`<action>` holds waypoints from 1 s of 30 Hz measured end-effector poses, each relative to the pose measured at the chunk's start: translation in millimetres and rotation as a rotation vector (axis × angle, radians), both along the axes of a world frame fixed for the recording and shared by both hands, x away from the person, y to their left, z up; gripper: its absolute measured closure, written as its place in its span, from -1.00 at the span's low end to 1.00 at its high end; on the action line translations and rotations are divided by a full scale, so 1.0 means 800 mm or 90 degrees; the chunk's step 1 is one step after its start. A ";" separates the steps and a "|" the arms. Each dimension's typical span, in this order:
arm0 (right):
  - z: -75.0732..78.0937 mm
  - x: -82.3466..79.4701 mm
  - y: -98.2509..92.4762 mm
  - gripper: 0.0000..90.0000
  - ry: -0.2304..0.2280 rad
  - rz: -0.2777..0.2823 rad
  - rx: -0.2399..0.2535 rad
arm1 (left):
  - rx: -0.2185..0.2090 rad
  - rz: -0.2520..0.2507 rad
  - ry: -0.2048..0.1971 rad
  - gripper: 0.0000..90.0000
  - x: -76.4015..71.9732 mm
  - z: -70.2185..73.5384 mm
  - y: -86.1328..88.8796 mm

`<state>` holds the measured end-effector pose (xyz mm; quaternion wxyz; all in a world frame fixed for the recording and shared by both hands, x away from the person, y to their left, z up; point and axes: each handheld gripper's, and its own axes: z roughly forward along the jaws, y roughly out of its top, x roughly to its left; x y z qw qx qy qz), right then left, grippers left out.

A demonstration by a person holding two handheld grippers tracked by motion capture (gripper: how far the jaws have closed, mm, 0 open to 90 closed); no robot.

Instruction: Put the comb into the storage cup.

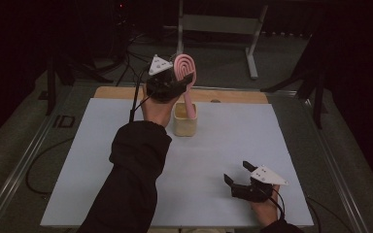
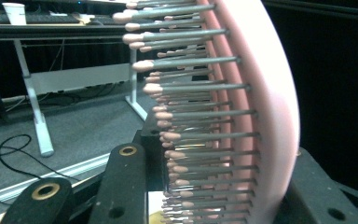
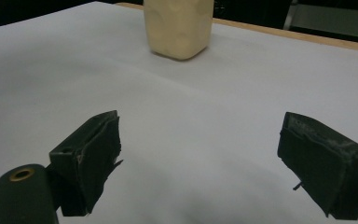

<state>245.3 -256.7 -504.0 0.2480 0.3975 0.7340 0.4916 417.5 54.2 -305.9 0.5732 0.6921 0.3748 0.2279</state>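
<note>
Holding a pink hairbrush (image 1: 184,73) by its head, the left claw (image 1: 182,80) is clenched on it, with the brush's handle hanging down below the claw into a cream-coloured cup (image 1: 185,125) on the table (image 1: 77,160). In the left gripper view the bristles (image 2: 191,112) stand between the jaws, the pink back pressed against the right one. The cup sits directly beneath this claw, just beside the person's left hand (image 1: 156,109).

Farther right, the right claw (image 1: 239,175) rests low near the front edge of the table, released and holding nothing; in the right gripper view its jaws stand wide apart over bare white surface, and the cup (image 3: 178,25) stands well ahead of them.

As a judgement, the work is near its end: the handle tip is already inside the cup, and what is left is to let go of the brush head and draw the left claw away.
</note>
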 end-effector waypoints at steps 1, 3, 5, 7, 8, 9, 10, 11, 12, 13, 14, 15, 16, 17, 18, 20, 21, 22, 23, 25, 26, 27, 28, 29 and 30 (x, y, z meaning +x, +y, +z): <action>0.000 0.000 0.000 -0.72 0.000 0.000 0.000 | 0.003 0.003 0.000 0.41 0.001 -0.001 0.000; 0.000 0.000 0.000 -0.72 0.001 0.000 0.001 | 0.000 0.008 0.002 0.41 0.004 -0.002 0.000; 0.000 0.000 0.000 -0.72 0.000 -0.001 0.002 | 0.001 0.012 0.003 0.41 0.006 -0.003 -0.001; -0.001 0.000 0.000 -0.72 -0.002 -0.001 0.002 | 0.003 0.014 0.005 0.41 0.008 -0.004 -0.001; 0.000 0.000 0.000 -0.72 -0.002 -0.001 0.003 | 0.004 0.015 0.006 0.41 0.009 -0.005 -0.001; -0.001 0.000 0.000 -0.72 -0.002 -0.001 0.003 | 0.006 0.016 0.006 0.41 0.010 -0.005 -0.002; -0.001 0.000 0.000 -0.72 -0.002 0.000 0.004 | 0.007 0.017 0.006 0.41 0.011 -0.005 -0.002; -0.001 0.000 0.000 -0.72 -0.002 0.000 0.005 | 0.008 0.018 0.005 0.41 0.012 -0.006 -0.003; -0.001 0.000 -0.001 -0.72 0.000 0.000 0.003 | 0.009 0.018 0.005 0.41 0.012 -0.006 -0.003; 0.000 0.000 -0.001 -0.71 0.000 0.000 0.003 | 0.007 0.019 0.005 0.41 0.013 -0.007 -0.004; -0.001 0.001 -0.001 -0.72 -0.001 0.000 0.003 | 0.007 0.021 0.005 0.41 0.013 -0.008 -0.004; -0.001 0.001 -0.001 -0.72 -0.001 0.000 0.003 | 0.008 0.022 0.005 0.41 0.014 -0.008 -0.005; -0.001 0.001 -0.001 -0.71 -0.001 0.000 0.004 | 0.007 0.022 0.005 0.41 0.015 -0.009 -0.006; 0.000 0.001 -0.001 -0.72 -0.001 0.000 0.004 | 0.007 0.023 0.006 0.41 0.015 -0.010 -0.007; 0.000 0.001 -0.001 -0.72 -0.001 0.000 0.004 | 0.008 0.024 0.006 0.41 0.016 -0.011 -0.008; 0.000 0.001 -0.001 -0.72 -0.002 0.000 0.004 | 0.010 0.025 0.006 0.41 0.017 -0.013 -0.010; 0.000 0.001 -0.001 -0.71 -0.001 -0.001 0.004 | 0.012 0.026 0.005 0.41 0.018 -0.014 -0.011; 0.000 0.001 -0.001 -0.71 -0.001 -0.001 0.004 | 0.013 0.028 0.005 0.41 0.018 -0.015 -0.012; 0.000 0.001 -0.001 -0.71 -0.001 -0.001 0.005 | 0.015 0.028 0.005 0.41 0.019 -0.016 -0.013; 0.000 0.001 -0.001 -0.71 -0.001 -0.001 0.004 | 0.014 0.031 0.006 0.41 0.020 -0.018 -0.014; 0.000 0.001 -0.001 -0.71 -0.002 -0.001 0.004 | 0.014 0.032 0.007 0.41 0.021 -0.019 -0.014; 0.000 0.001 -0.001 -0.71 -0.002 -0.001 0.004 | 0.014 0.034 0.008 0.41 0.022 -0.020 -0.014; 0.000 0.000 -0.001 -0.71 -0.001 -0.001 0.004 | 0.015 0.037 0.008 0.41 0.022 -0.021 -0.014; 0.000 0.000 -0.001 -0.71 -0.001 -0.001 0.004 | 0.015 0.039 0.007 0.41 0.023 -0.021 -0.015; 0.000 0.001 -0.001 -0.71 -0.001 -0.001 0.004 | 0.016 0.041 0.007 0.41 0.023 -0.022 -0.015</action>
